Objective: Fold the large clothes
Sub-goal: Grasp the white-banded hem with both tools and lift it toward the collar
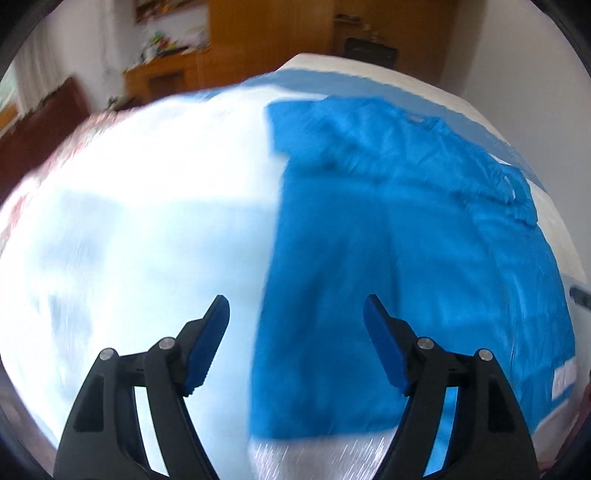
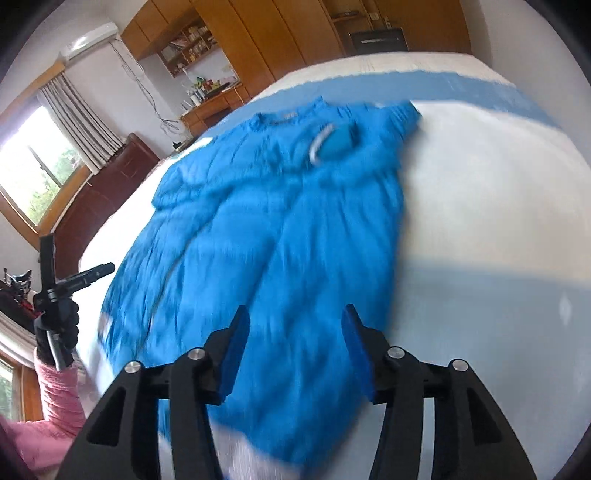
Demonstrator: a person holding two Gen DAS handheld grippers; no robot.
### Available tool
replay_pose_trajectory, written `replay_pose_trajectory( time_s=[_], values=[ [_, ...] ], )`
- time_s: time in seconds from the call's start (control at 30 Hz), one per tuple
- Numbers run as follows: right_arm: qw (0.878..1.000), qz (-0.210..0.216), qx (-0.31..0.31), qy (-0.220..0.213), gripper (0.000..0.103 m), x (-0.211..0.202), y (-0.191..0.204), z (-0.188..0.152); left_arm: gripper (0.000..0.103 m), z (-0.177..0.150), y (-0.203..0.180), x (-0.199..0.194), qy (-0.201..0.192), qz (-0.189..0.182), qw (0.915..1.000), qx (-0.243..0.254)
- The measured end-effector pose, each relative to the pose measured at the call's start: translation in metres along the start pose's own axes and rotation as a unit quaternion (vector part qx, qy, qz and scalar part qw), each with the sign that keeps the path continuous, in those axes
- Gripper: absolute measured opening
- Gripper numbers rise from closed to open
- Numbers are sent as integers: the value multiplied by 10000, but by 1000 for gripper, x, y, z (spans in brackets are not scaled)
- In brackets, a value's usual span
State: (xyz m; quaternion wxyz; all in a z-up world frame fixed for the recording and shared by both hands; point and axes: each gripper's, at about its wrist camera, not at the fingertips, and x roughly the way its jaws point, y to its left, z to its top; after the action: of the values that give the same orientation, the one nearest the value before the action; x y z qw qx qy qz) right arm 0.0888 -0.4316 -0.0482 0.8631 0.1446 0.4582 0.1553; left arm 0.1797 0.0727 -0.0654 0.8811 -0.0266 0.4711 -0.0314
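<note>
Blue garment (image 2: 266,236), collar only right-wrist view

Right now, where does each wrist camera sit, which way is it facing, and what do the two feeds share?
Left wrist: on the left gripper, angled down over the bed at the blue garment's left edge; only its own open fingers show.
Right wrist: on the right gripper, angled down over the garment's lower part; its open fingers show, plus the gloved left hand and pink sleeve at left.
Shared: the blue garment lying flat on the bed, held by neither gripper, and the wooden wardrobes behind.
</note>
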Motion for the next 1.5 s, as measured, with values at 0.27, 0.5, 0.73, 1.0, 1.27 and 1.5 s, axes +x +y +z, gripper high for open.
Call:
replay_pose_trajectory(
  time_s=[0.27,0.5,0.73,1.0,1.27,1.5],
  values=[
    [9992,181,305,191,57,-19,-6,-66,79,-60,21,-8,367,-233,9979,-471],
    [9989,295,227,293,59,-15,4,-87,83,-79,16,-12,372,-437,9965,-610],
    [9986,418,30,312,40,-8,16,-95,75,-83,3,-11,447,-666,9947,-638],
    [9956,850,214,336,14,-5,9,-90,28,-84,1,-16,377,-371,9962,-692],
    [9966,788,-130,186,12,-18,19,-96,12,-86,7,-32,180,-514,9964,-653],
    [9950,815,-489,296,12,-25,21,-104,12,-94,21,-33,228,-777,9930,-857]
  ],
)
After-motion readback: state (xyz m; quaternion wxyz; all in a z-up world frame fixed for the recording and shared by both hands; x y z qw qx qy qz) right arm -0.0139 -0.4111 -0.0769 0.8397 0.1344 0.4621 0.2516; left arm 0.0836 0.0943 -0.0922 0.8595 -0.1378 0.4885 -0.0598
